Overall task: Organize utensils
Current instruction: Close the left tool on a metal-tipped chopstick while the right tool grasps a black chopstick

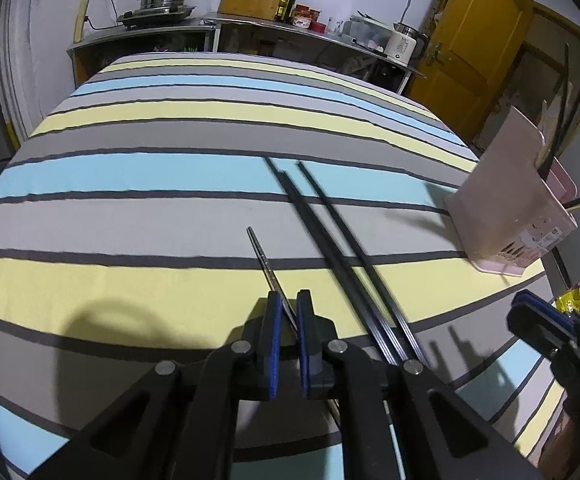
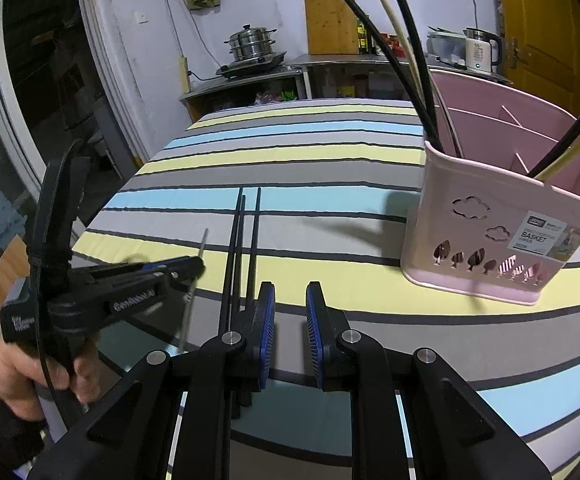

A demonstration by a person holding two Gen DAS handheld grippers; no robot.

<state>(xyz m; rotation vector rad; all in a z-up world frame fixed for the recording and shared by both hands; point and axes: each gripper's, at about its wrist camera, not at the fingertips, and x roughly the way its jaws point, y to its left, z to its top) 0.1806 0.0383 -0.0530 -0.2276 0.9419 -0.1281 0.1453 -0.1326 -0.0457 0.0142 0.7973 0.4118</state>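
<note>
Now clamped near its low end between the left gripper's (image 1: 288, 312) nearly shut pads: silver chopstick (image 1: 263, 258), tip angled up over the striped cloth (image 1: 129, 184). Thin, stiff, light, probably slick; best pinched near mid-length. Beside it, three black chopsticks (image 1: 330, 240). Further right, pink basket (image 2: 486, 236); right gripper (image 2: 290, 312) narrowly open, empty.

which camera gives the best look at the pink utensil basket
The right wrist view. There the pink basket shows nearly whole: its front with cut-outs and label, its dividers, and the chopsticks standing in it. The left wrist view catches it only at the right edge, distorted and tilted.
</note>
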